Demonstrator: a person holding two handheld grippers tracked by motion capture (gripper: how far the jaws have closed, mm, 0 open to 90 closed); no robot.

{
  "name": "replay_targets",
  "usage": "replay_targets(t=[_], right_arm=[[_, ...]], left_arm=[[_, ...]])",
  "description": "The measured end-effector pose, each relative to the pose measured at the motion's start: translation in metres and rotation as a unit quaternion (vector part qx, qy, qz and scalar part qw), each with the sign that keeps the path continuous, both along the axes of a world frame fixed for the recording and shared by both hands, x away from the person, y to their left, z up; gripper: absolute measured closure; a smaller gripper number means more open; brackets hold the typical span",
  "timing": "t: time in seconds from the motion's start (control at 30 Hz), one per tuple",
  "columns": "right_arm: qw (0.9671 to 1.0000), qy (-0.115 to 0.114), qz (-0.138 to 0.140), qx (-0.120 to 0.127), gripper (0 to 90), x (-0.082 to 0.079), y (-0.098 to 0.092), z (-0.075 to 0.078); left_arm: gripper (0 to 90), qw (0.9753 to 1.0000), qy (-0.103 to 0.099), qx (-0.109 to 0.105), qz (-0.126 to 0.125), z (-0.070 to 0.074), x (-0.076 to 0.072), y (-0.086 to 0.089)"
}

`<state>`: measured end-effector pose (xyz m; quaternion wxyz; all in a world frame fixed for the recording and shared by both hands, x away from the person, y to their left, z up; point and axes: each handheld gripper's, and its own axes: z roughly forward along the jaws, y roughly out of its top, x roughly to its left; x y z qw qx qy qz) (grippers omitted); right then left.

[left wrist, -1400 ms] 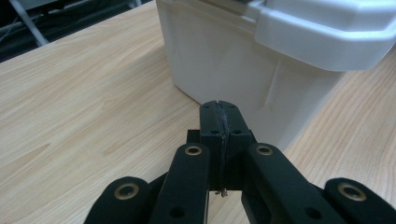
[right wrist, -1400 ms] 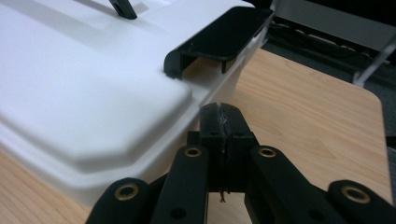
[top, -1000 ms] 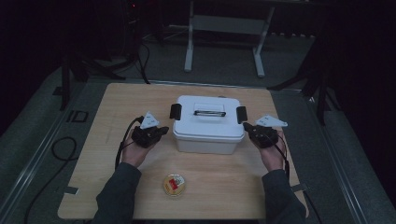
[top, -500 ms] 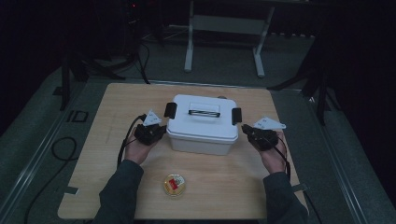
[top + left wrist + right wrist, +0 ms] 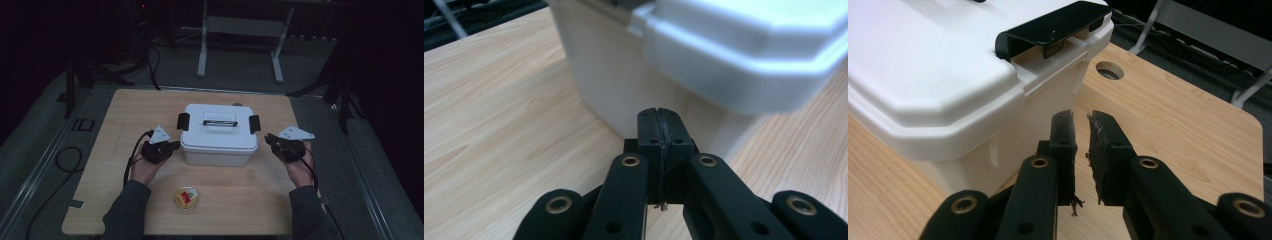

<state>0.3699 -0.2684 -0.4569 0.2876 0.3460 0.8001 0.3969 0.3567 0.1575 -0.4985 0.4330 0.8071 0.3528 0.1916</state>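
Standing near the middle of the table (image 5: 125,200), the box (image 5: 218,145) was white, with its lid on and a black latch (image 5: 183,121) at each short end. The left gripper (image 5: 172,146) was at the left side of the box, low, just beside the wall and under the lid's rim. Its jaws were pressed together with nothing between them, as the left gripper view showed clearly. I think it was held so to push or steady the box with the closed tip, not to grasp anything.

The right gripper (image 5: 268,140) was near the right end of the box, a little apart from it. Its jaws stood slightly apart, with a narrow gap and nothing in it. In the right gripper view the right latch (image 5: 1053,27) lay above and beyond the tips, folded over the lid's edge. Probably this gripper was placed there so that it could rise to the latch and lift it.

A small round cup (image 5: 186,197) with something red and yellow inside stood well apart, near the person's side, between the forearms.
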Motion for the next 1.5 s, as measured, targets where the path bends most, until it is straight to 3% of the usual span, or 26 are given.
replay_targets(t=[0.43,0.9,1.33,1.5], right_arm=[[0.9996,-0.001,0.014,-0.023,73.1,-0.003,-0.002,0.019],[0.9972,-0.001,0.053,-0.053,61.4,-0.006,0.015,0.047],[0.9928,0.008,0.088,-0.081,57.2,0.003,0.036,0.063],[0.9877,0.009,0.115,-0.105,57.1,0.009,0.05,0.075]], left_arm=[[83.5,0.9998,0.021,-0.002,-0.001,-0.011,-0.035,0.017],[75.3,0.9991,0.032,0.002,-0.029,-0.013,-0.078,0.01],[71.7,0.9985,0.032,0.008,-0.044,-0.014,-0.095,0.004],[70.8,0.9984,0.035,0.006,-0.043,-0.014,-0.094,0.005]])
